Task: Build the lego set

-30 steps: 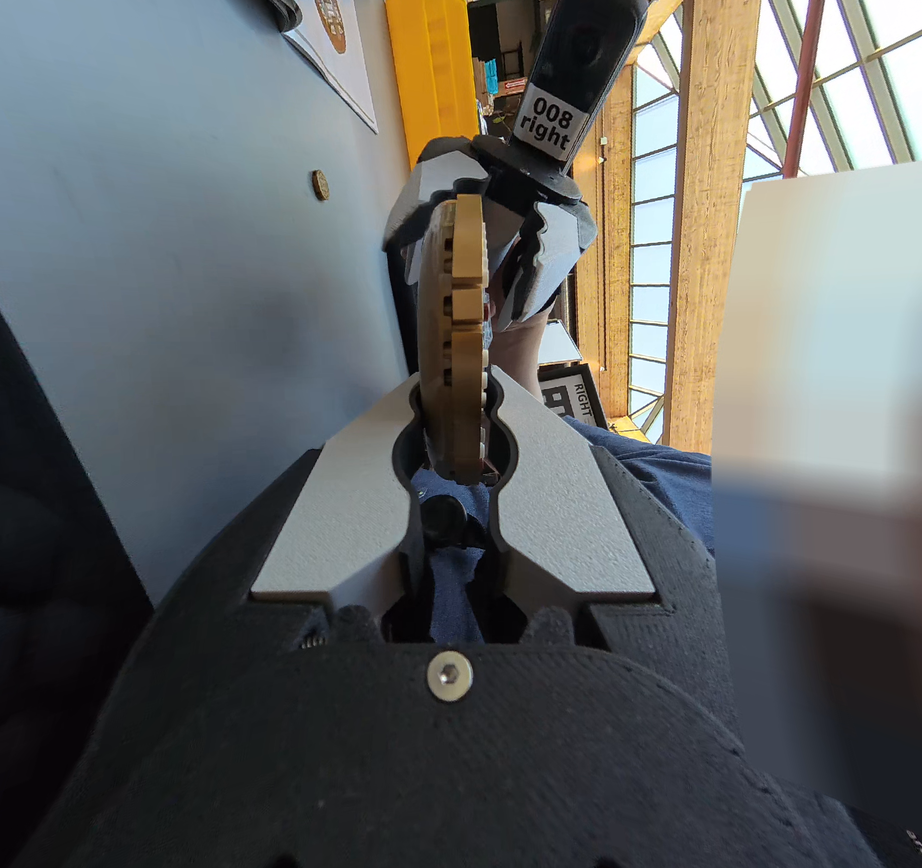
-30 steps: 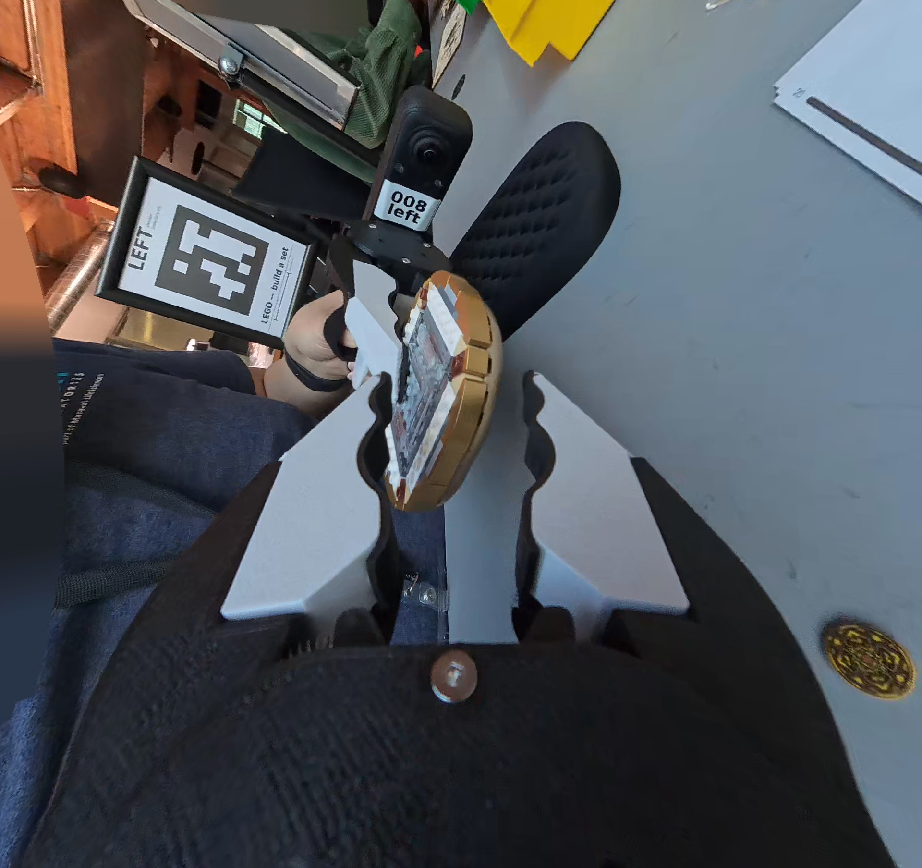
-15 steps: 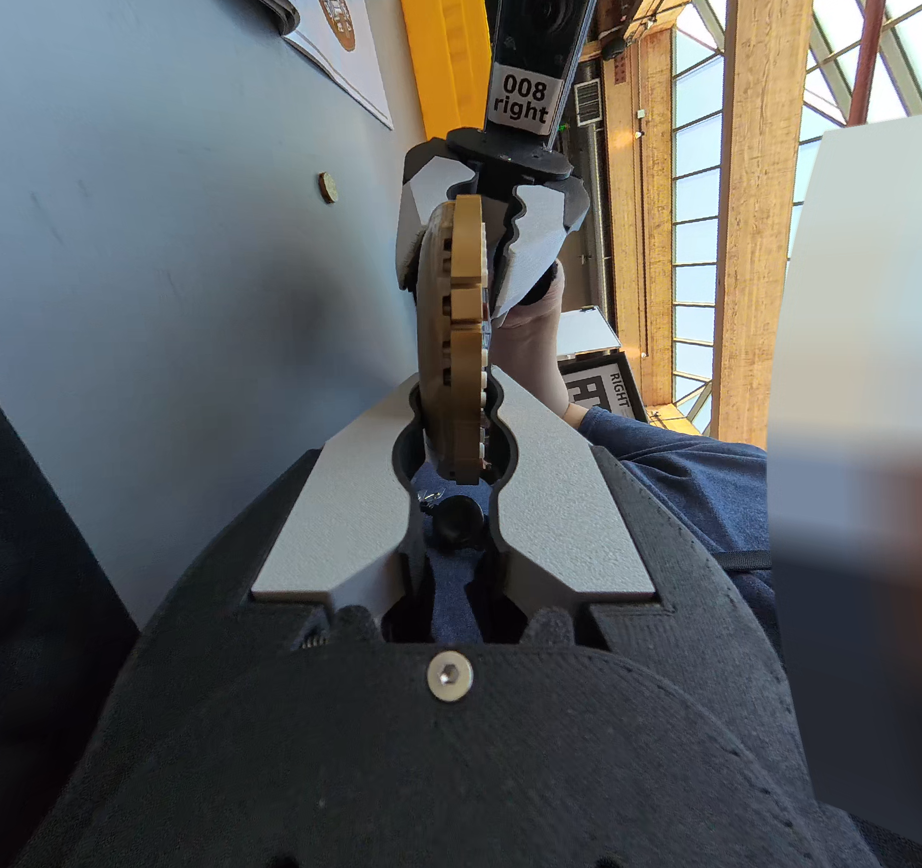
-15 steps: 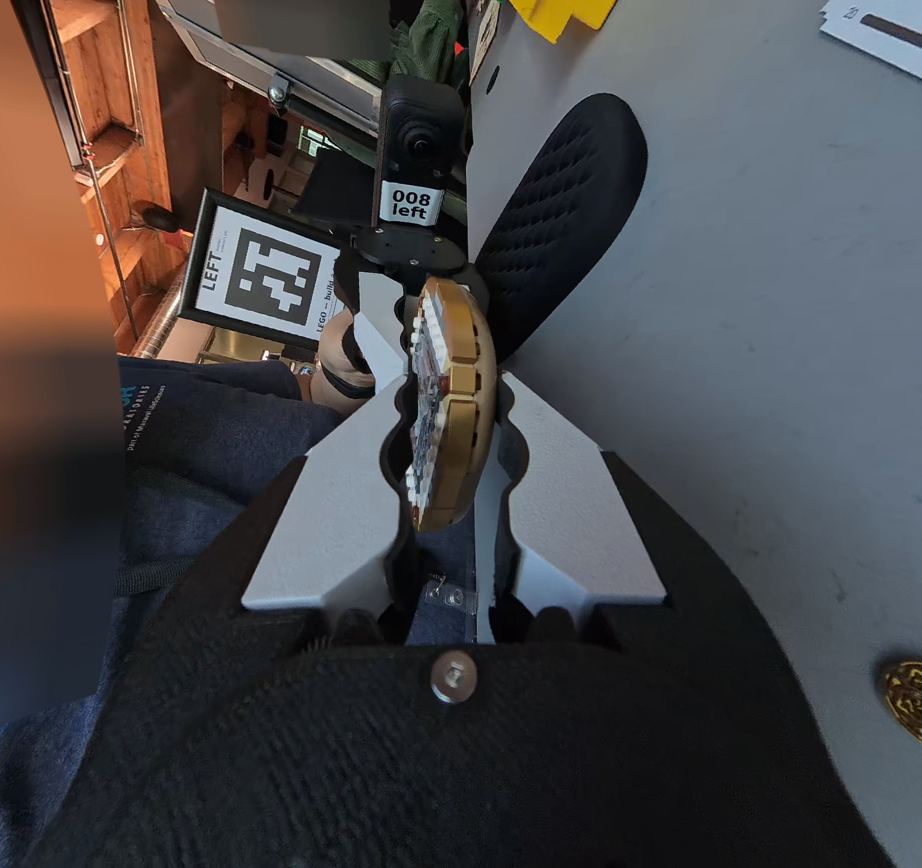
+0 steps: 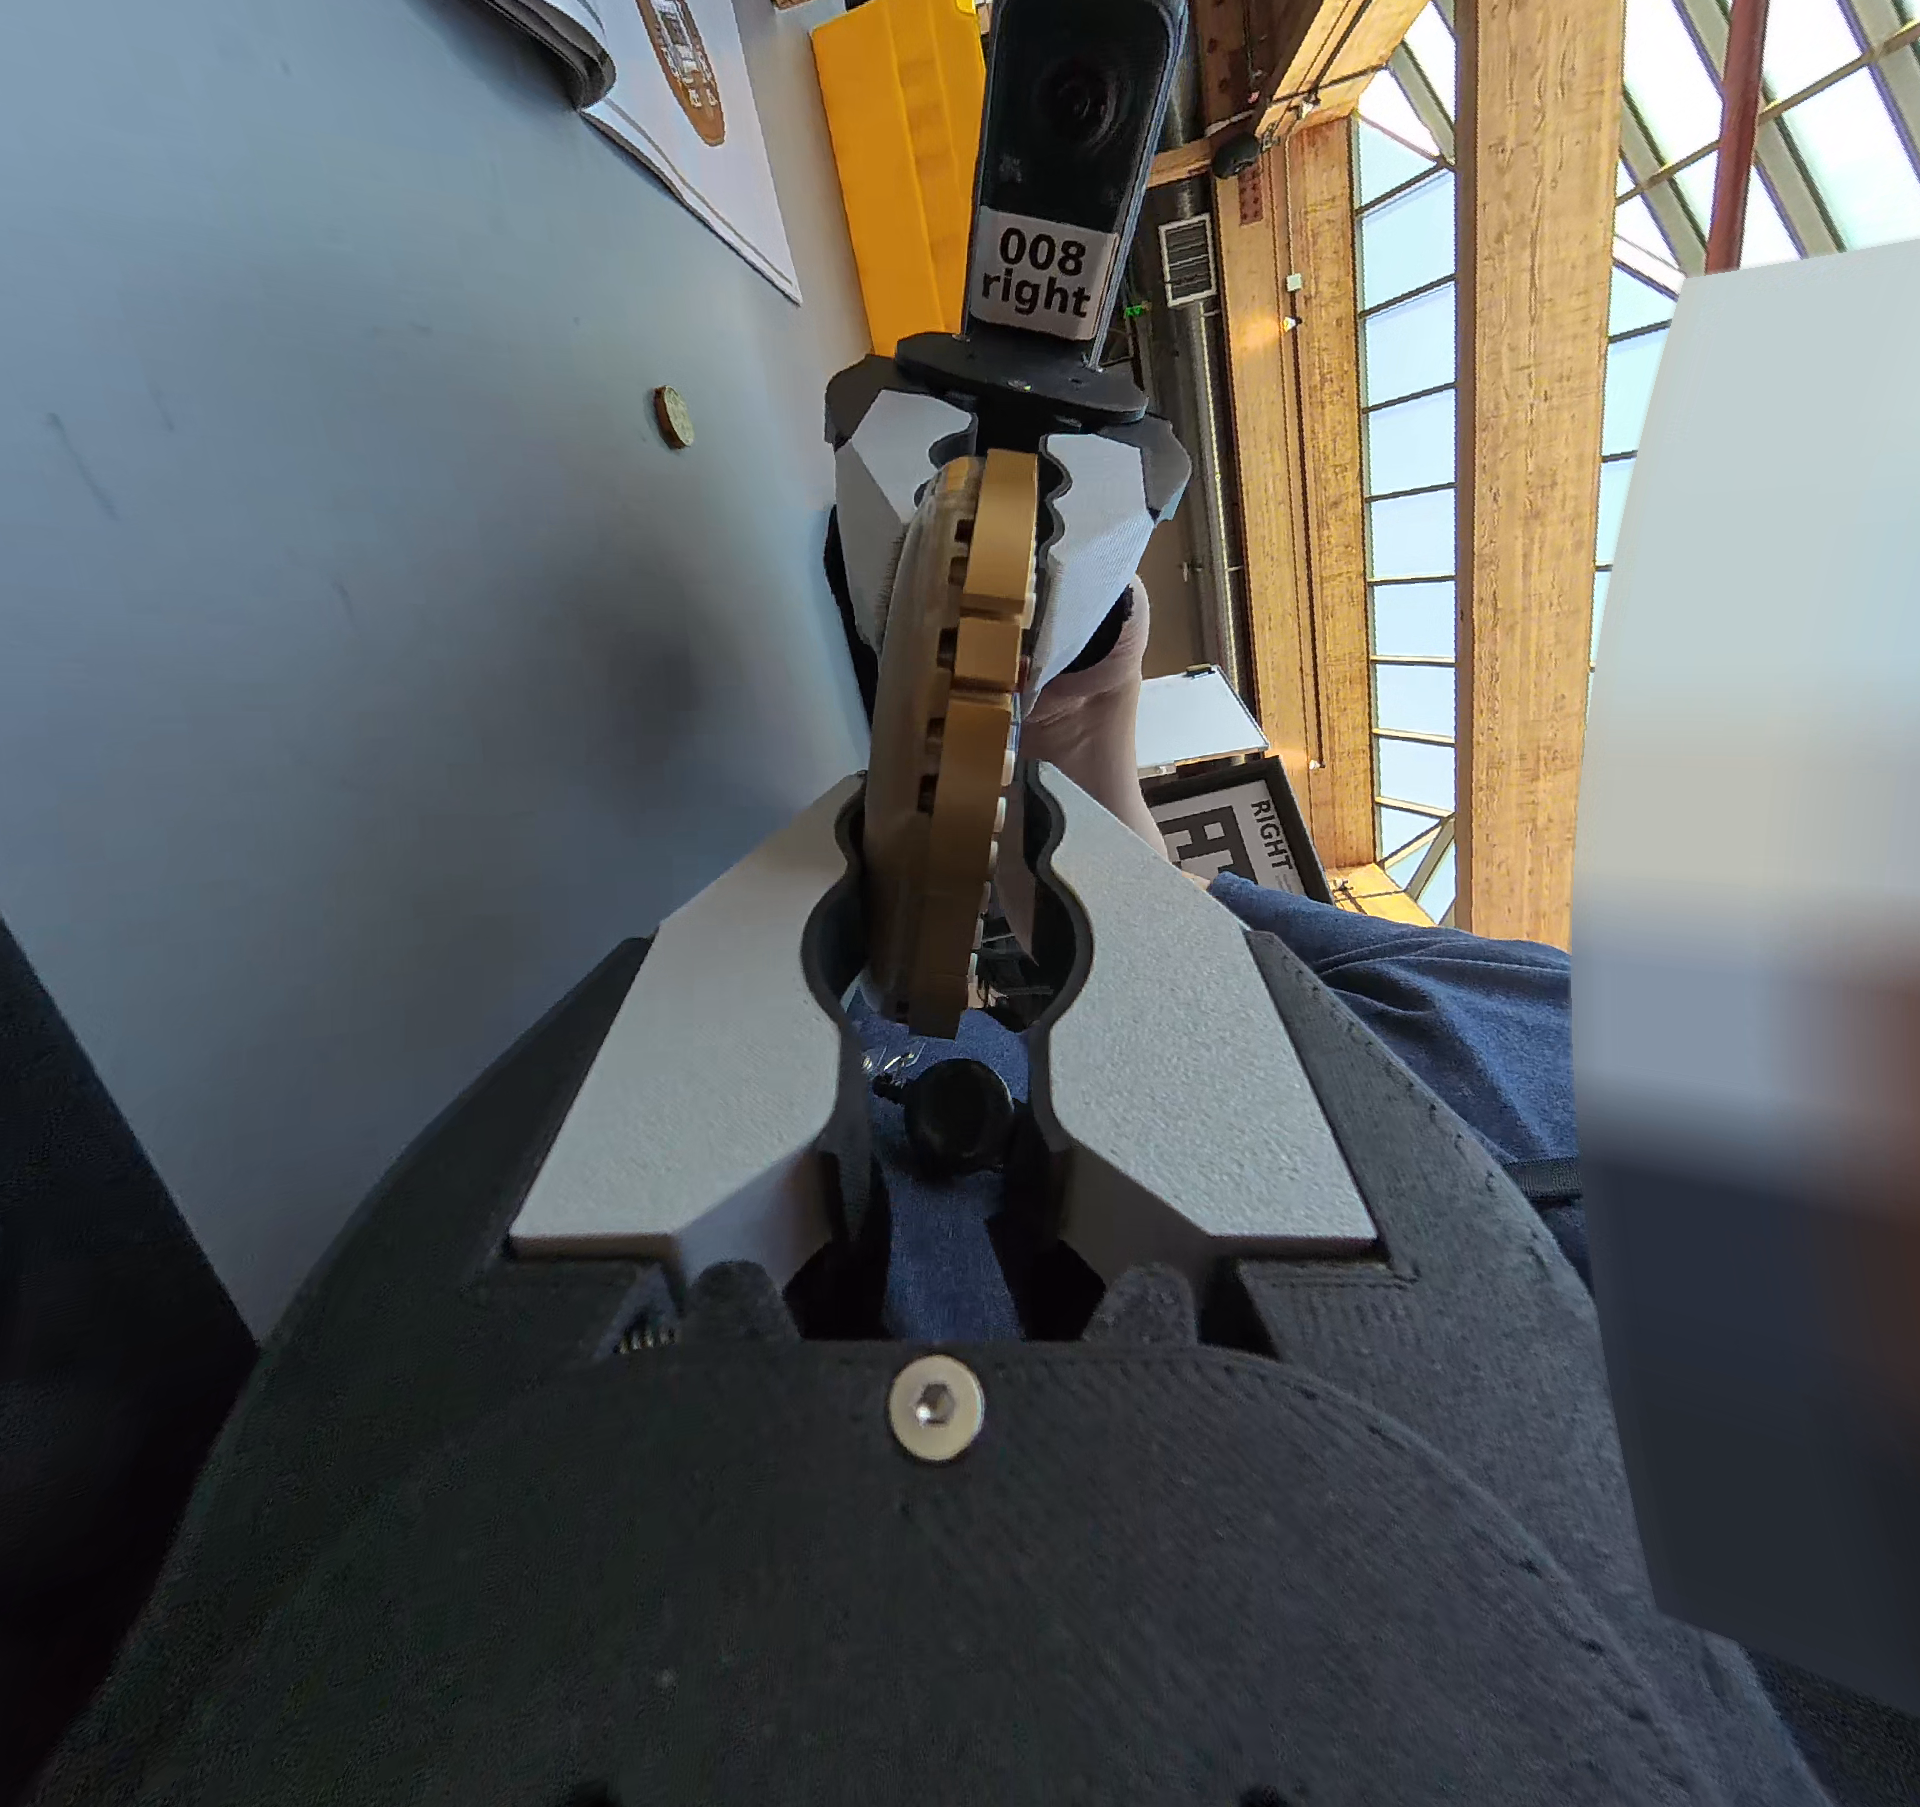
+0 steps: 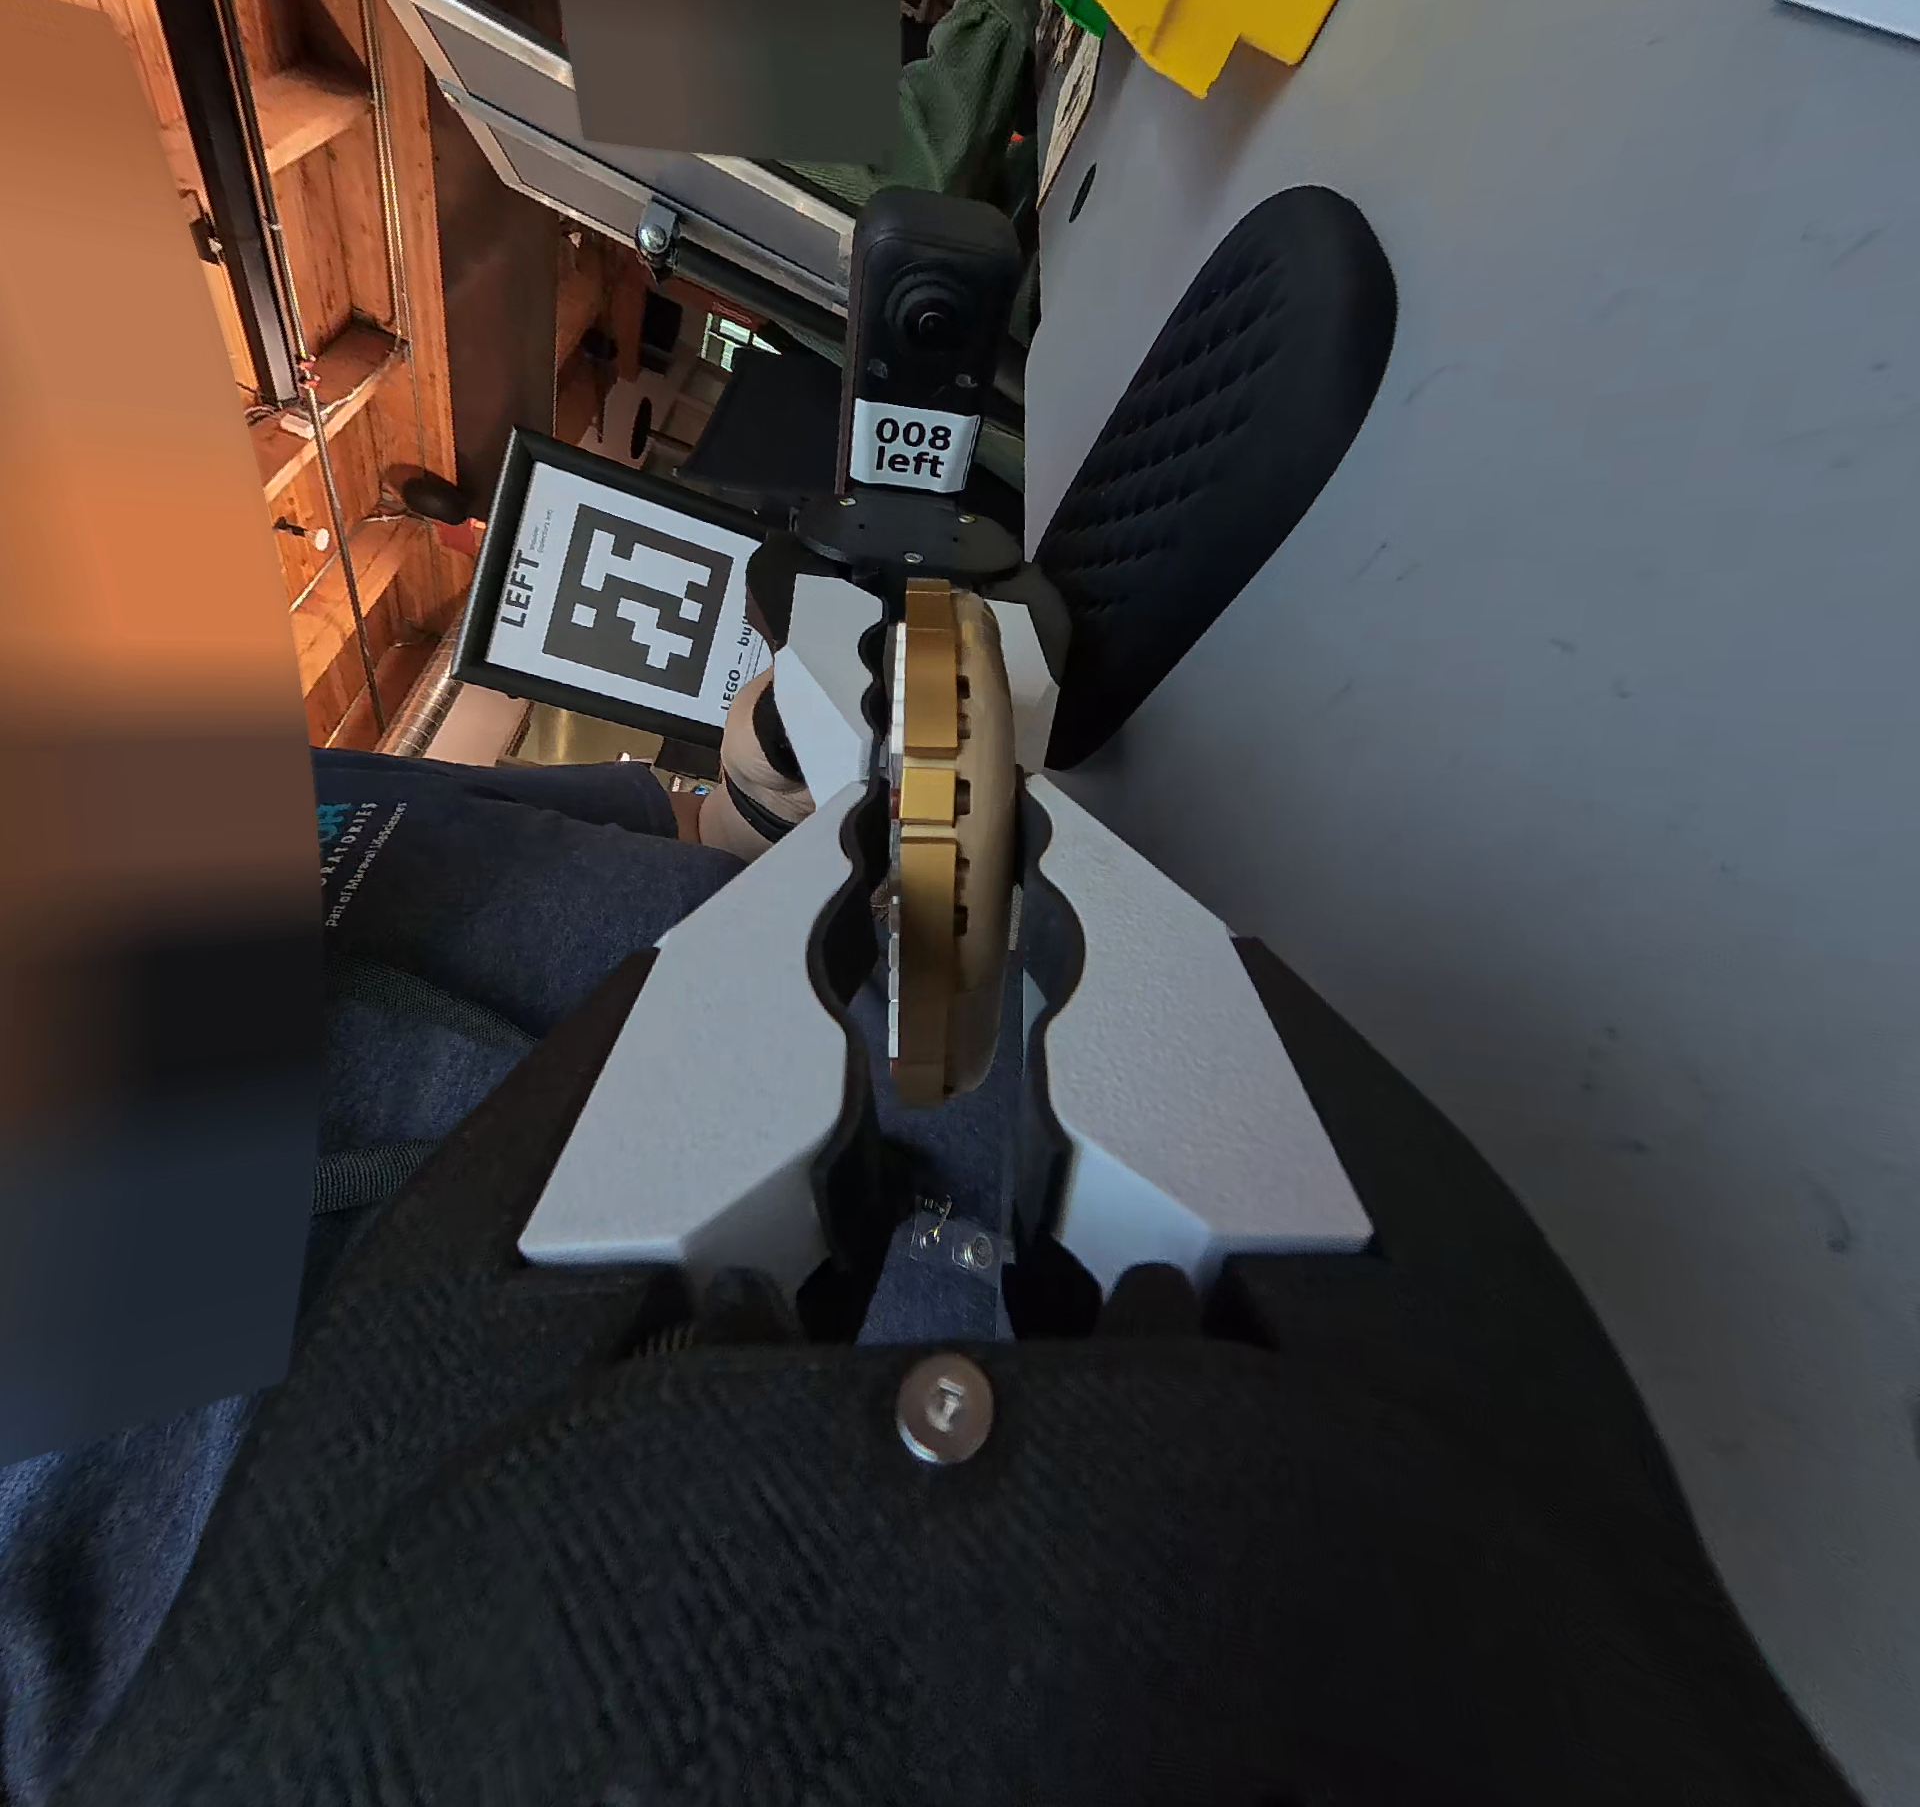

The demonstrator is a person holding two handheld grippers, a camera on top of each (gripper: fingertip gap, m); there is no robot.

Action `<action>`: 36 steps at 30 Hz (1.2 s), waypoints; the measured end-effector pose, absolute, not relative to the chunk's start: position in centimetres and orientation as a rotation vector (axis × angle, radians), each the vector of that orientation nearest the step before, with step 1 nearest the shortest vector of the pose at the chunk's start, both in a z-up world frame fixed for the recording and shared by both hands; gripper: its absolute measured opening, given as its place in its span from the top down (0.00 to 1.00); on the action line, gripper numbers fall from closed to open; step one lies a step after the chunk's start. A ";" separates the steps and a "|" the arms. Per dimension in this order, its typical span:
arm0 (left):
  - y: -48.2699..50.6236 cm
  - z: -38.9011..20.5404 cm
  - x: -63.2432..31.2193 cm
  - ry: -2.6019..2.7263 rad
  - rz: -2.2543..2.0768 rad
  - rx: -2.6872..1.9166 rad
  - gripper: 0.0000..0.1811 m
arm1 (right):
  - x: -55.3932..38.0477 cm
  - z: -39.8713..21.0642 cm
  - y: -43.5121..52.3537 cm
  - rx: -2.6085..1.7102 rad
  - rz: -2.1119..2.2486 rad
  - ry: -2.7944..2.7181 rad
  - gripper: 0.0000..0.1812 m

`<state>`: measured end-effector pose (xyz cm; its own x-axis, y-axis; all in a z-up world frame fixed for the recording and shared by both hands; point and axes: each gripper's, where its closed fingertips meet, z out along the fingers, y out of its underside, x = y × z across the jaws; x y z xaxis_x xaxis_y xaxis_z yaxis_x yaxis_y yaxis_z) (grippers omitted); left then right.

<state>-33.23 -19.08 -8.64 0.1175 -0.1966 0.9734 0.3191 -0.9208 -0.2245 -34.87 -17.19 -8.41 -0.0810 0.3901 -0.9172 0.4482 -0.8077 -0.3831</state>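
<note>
A round gold lego disc (image 5: 966, 718) with white and brown studs on one face is held on edge in the air between both grippers. My left gripper (image 5: 945, 791) is shut on its near edge. My right gripper (image 5: 982, 635) faces it from the far side and is shut on the opposite edge. In the right wrist view my right gripper (image 6: 945, 801) clamps the disc (image 6: 935, 874), and my left gripper (image 6: 940, 718) holds its far edge. The disc's flat faces are mostly hidden by the fingers.
The grey table (image 5: 312, 510) lies alongside, with a small gold round piece (image 5: 673, 403), an open instruction booklet (image 5: 623, 43) and a yellow bin (image 5: 904, 147). A black padded oval (image 6: 1216, 469) lies on the table edge. A person's blue-clothed lap is below the grippers. Both grippers' tips are close together, under 4 cm apart.
My right gripper has turned in line with the disc and closed from wide open onto it. The disc now stands edge-on in the right wrist view. My left gripper kept its hold.
</note>
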 end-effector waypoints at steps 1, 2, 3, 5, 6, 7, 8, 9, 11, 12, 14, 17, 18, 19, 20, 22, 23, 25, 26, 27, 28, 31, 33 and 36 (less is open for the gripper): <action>-19.0 -8.5 -33.2 -0.128 -1.873 -2.011 0.85 | -34.8 -8.4 -17.2 2.098 -2.072 0.953 0.88; -18.9 -8.4 -33.3 -0.140 -1.884 -2.001 0.83 | -34.8 -8.5 -17.1 2.102 -2.075 0.950 0.88; -18.8 -8.3 -33.3 -0.152 -1.892 -1.991 0.82 | -34.8 -8.5 -17.1 2.107 -2.077 0.950 0.89; -18.6 -8.5 -33.5 -0.179 -1.891 -1.986 0.83 | -34.8 -8.6 -17.1 2.112 -2.077 0.960 0.89; -18.5 -8.8 -33.6 -0.184 -1.873 -2.000 0.87 | -34.8 -8.5 -17.2 2.109 -2.079 0.966 0.89; -18.5 -8.9 -33.7 -0.186 -1.871 -1.999 0.87 | -34.8 -8.6 -17.3 2.116 -2.074 0.971 0.89; -18.4 -8.8 -33.7 -0.197 -1.883 -1.992 0.87 | -34.9 -8.6 -17.3 2.122 -2.076 0.976 0.89; -18.4 -8.8 -33.7 -0.208 -1.900 -1.979 0.87 | -34.9 -8.5 -17.2 2.120 -2.085 0.970 0.89; -18.4 -8.7 -33.7 -0.224 -1.920 -1.960 0.87 | -34.9 -8.4 -17.2 2.117 -2.094 0.966 0.89; -18.4 -8.6 -33.7 -0.218 -1.919 -1.953 0.87 | -34.9 -8.4 -17.2 2.115 -2.097 0.972 0.89; -18.5 -8.6 -33.7 -0.198 -1.901 -1.954 0.87 | -34.9 -8.3 -17.3 2.115 -2.098 0.987 0.89; -18.4 -8.6 -33.8 -0.227 -1.924 -1.939 0.86 | -35.0 -8.3 -17.3 2.126 -2.098 1.015 0.89; -18.4 -8.6 -33.8 -0.238 -1.932 -1.934 0.86 | -35.0 -8.3 -17.3 2.130 -2.094 1.021 0.89; -18.3 -8.6 -33.8 -0.247 -1.930 -1.926 0.86 | -35.0 -8.3 -17.3 2.134 -2.094 1.025 0.89; -18.3 -8.6 -33.8 -0.248 -1.929 -1.920 0.87 | -35.0 -8.3 -17.3 2.134 -2.095 1.022 0.89; -18.3 -8.6 -33.8 -0.249 -1.920 -1.913 0.87 | -35.1 -8.3 -17.2 2.132 -2.098 1.013 0.89; -18.3 -8.6 -33.9 -0.236 -1.903 -1.914 0.88 | -35.1 -8.3 -17.3 2.132 -2.100 1.008 0.89; -18.4 -8.7 -33.9 -0.207 -1.878 -1.925 0.88 | -35.1 -8.4 -17.4 2.130 -2.097 1.007 0.89; -18.4 -8.7 -34.0 -0.196 -1.873 -1.926 0.88 | -35.1 -8.4 -17.4 2.128 -2.101 1.000 0.89; -18.5 -8.6 -34.0 -0.186 -1.870 -1.926 0.89 | -35.1 -8.3 -17.4 2.125 -2.104 0.990 0.89; -18.5 -8.5 -34.0 -0.183 -1.873 -1.923 0.89 | -35.2 -8.2 -17.4 2.119 -2.108 0.982 0.89; -18.2 -7.5 -34.1 -0.169 -1.877 -1.865 0.89 | -35.3 -7.1 -17.2 2.058 -2.190 0.919 0.88; -18.0 -7.1 -34.2 -0.146 -1.835 -1.848 0.89 | -35.2 -6.7 -17.1 2.041 -2.221 0.908 0.88; -17.7 -7.0 -34.4 -0.121 -1.743 -1.852 0.89 | -35.1 -6.8 -17.2 2.079 -2.219 0.942 0.89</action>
<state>-34.44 -17.65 -6.98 0.1394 -0.3204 0.9370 0.4473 -0.8238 -0.3483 -35.09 -17.19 -6.84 -0.1464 0.4157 -0.8976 0.3573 -0.8239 -0.4398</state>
